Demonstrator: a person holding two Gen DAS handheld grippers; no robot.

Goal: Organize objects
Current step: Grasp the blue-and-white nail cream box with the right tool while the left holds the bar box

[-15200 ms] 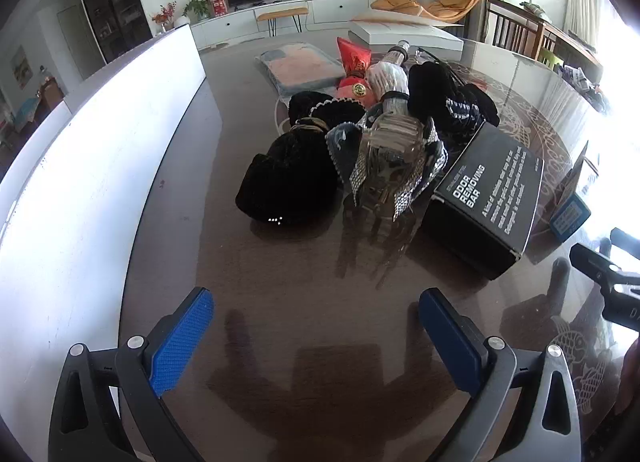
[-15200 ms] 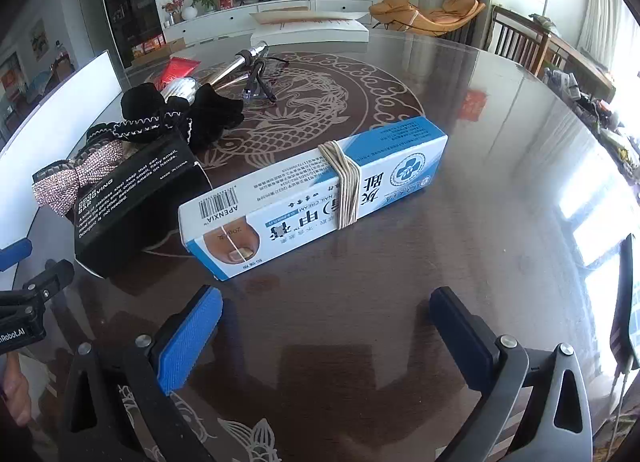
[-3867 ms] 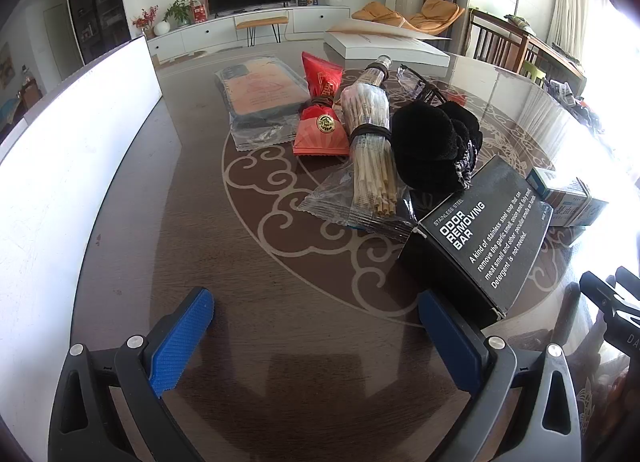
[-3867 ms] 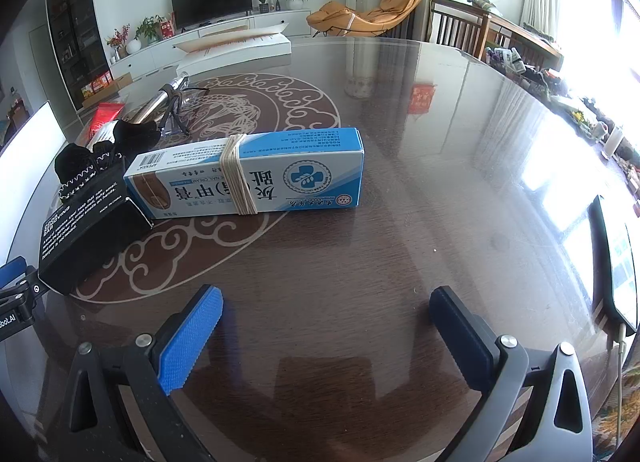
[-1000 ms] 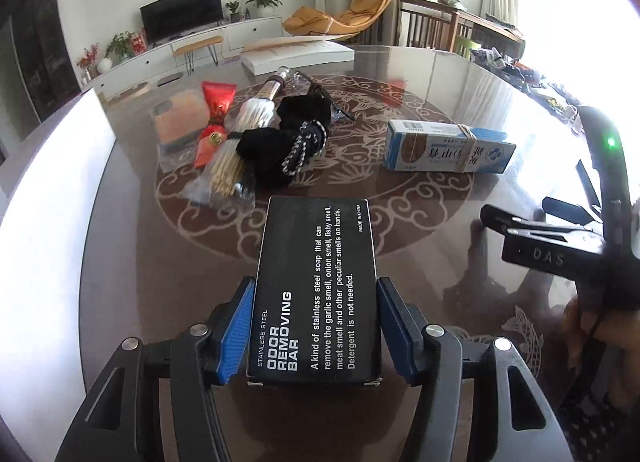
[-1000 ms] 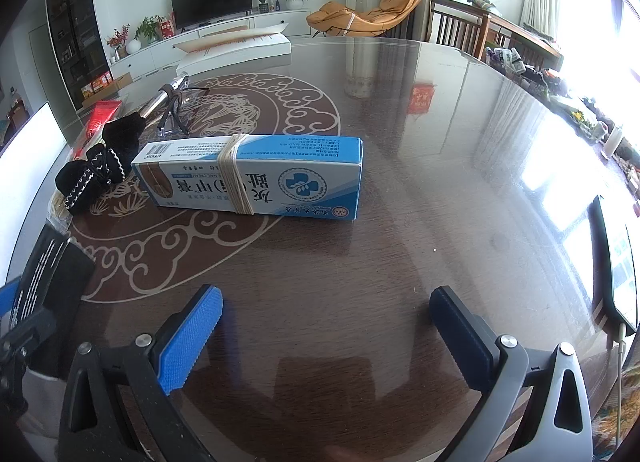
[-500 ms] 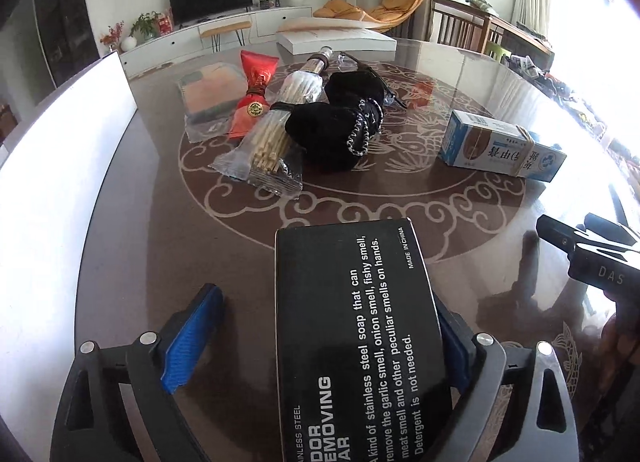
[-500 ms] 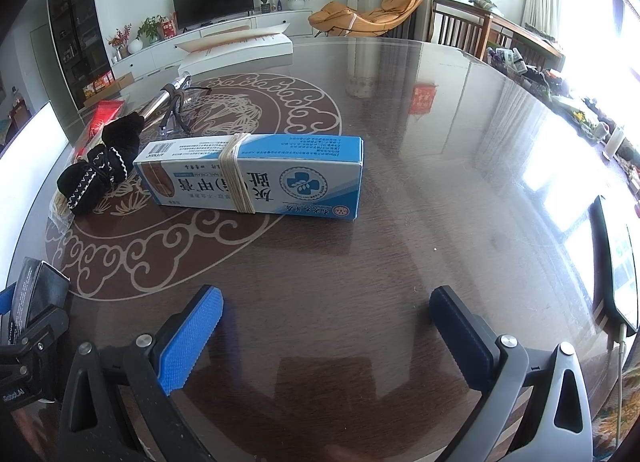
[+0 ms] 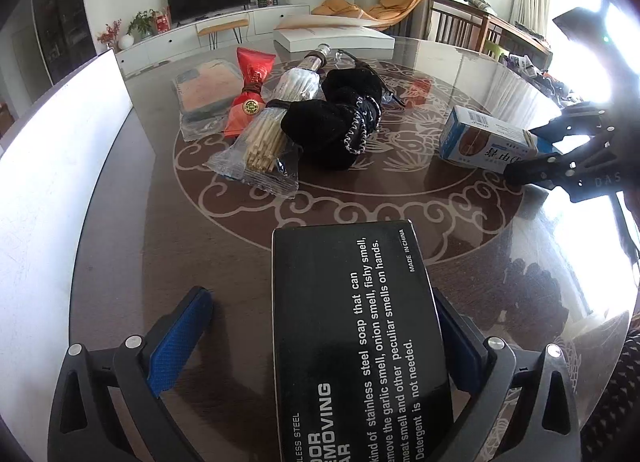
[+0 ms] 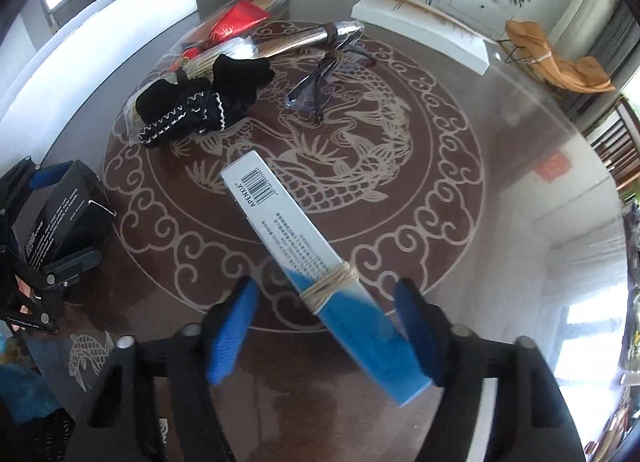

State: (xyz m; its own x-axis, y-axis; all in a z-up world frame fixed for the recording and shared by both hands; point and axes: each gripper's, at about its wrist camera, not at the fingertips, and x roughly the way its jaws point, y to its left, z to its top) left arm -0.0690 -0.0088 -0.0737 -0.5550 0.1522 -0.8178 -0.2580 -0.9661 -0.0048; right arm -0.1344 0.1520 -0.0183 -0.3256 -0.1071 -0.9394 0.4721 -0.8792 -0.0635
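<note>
The left gripper [image 9: 320, 342] is spread wide; the black box [image 9: 356, 334] lies between its pads, long axis along the fingers, against the right pad [image 9: 456, 346] and clear of the left pad [image 9: 176, 342]. It is not clamped.

The right gripper [image 10: 332, 334] is partly spread around the blue box [image 10: 316, 266]. The box runs diagonally between the fingers, barcode end pointing away and left, blue end near the camera. Contact with the pads cannot be determined; the view is blurred. A band [image 10: 328, 286] wraps the box near its middle.

Count on the table [image 9: 160, 246]: two boxes, one black cloth item [image 9: 332, 126], one clear packet [image 9: 256, 150] containing pale sticks, one red packet [image 9: 248, 94], one flat clear pack [image 9: 208, 90] and one pair of glasses [image 10: 320, 82].
</note>
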